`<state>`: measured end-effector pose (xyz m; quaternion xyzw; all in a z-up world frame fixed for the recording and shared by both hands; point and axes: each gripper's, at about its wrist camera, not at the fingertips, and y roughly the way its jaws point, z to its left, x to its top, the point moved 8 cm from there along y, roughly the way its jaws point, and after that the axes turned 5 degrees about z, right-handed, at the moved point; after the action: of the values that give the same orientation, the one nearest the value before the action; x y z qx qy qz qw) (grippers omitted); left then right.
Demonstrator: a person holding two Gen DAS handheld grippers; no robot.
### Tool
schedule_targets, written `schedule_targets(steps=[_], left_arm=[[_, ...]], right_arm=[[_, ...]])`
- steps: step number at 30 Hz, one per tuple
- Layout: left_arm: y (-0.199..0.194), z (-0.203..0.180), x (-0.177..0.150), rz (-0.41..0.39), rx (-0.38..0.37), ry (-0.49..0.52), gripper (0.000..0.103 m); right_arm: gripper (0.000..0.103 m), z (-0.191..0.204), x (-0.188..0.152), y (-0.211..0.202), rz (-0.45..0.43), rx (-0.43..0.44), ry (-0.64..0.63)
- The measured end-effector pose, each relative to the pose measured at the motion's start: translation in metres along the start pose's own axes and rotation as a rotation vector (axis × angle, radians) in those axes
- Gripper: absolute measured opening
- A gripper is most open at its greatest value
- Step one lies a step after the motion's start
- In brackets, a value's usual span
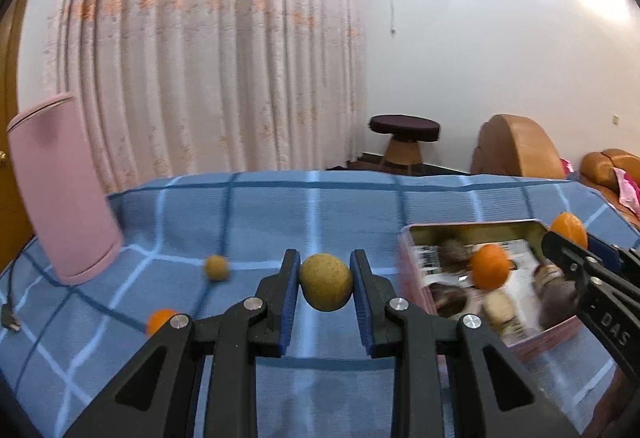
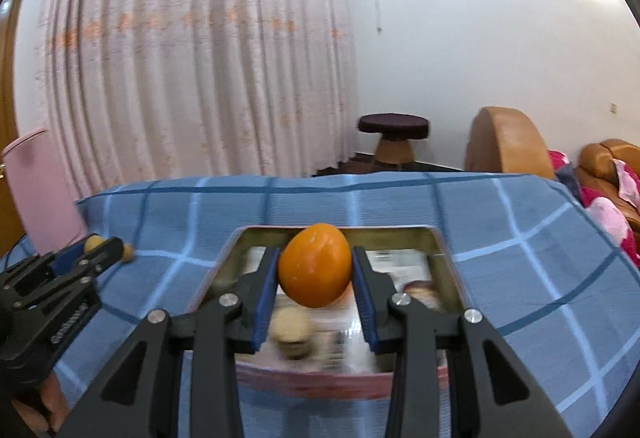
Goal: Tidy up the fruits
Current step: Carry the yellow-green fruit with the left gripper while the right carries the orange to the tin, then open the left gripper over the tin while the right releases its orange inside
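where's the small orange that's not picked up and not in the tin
In the left wrist view, the loose small orange lies on the blue checked cloth, low on the left beside the left gripper, near the small tan fruit.

White raised letters "DAS" on the black arm of the right gripper (image 1: 576,254), just right of the pink tin (image 1: 552,334), printed paper lining the tin too blurred to read

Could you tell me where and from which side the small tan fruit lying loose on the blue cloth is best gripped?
Probably from above, fingers closing across the widest middle of the small tan fruit. It is round, so no side is better, and it lies clear of the pink cylinder and the loose orange. The left gripper must first release its larger tan fruit.
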<state>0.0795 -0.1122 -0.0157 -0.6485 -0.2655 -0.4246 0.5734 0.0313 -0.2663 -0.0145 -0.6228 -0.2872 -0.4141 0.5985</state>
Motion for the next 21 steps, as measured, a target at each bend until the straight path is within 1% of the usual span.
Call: schedule_targets(steps=[6,9,11,15,21], left_arm=[[0.010,-0.055,0.008,0.008,-0.074,0.039,0.027],[0.020,-0.081,0.010,0.031,-0.109,0.055,0.027],[0.026,-0.093,0.008,0.047,-0.117,0.063,0.027],[0.039,-0.105,0.004,0.087,-0.118,0.077,0.027],[0.046,-0.108,0.001,0.112,-0.121,0.090,0.027]], right_arm=[[0.039,-0.049,0.006,0.006,0.013,-0.057,0.044],[0.039,-0.062,0.005,0.015,0.037,-0.075,0.045],[0.039,-0.067,0.003,0.023,0.067,-0.064,0.057],[0.039,-0.070,-0.002,0.036,0.116,-0.051,0.042],[0.039,-0.062,-0.007,0.046,0.162,-0.019,0.022]])
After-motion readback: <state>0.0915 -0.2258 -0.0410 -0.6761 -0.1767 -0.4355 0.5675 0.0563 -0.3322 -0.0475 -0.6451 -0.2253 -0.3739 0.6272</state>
